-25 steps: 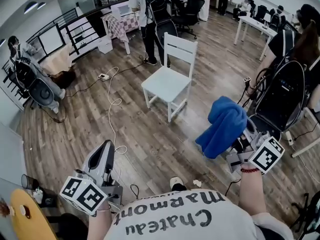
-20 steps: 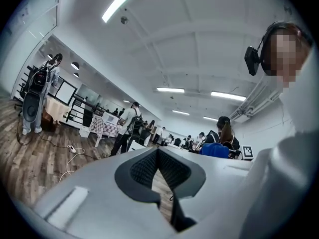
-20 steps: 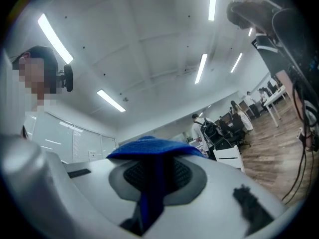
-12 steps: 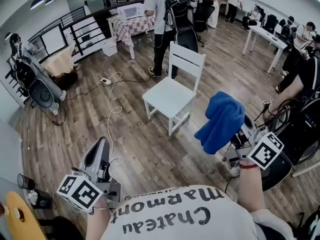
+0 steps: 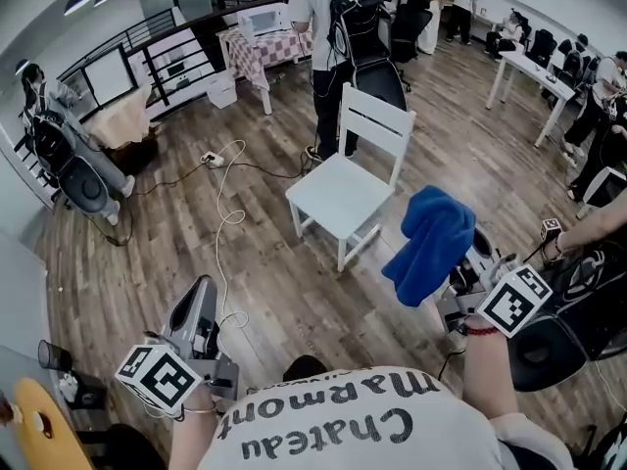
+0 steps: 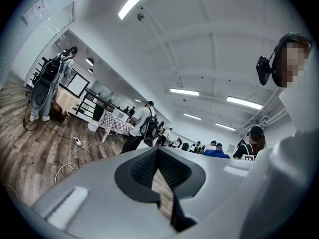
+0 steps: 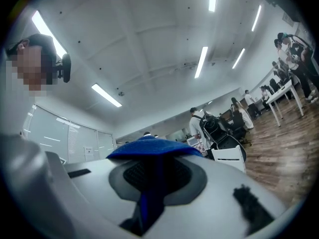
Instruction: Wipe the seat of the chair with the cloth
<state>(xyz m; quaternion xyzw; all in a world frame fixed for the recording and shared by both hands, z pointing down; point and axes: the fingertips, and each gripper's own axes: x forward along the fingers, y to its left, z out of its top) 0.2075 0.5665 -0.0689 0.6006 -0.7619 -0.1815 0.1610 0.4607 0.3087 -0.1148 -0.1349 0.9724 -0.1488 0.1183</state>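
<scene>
In the head view the white chair (image 5: 343, 192) stood on the wood floor (image 5: 147, 243), ahead of both grippers. The right gripper (image 5: 468, 270) held the blue cloth (image 5: 428, 243) up to the chair's right, apart from the seat. Only its own view showed the grip: jaws pinched on a fold of cloth. The left gripper (image 5: 203, 292) sat low at the left. Its own view showed the jaws closed on nothing.

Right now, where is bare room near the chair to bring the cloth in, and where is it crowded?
The chair seat is bare. The wood floor between it and the blue cloth in the right claw is free. Crowded: a person with a backpack stands close behind the backrest, and a white cable trails left of the chair.
</scene>
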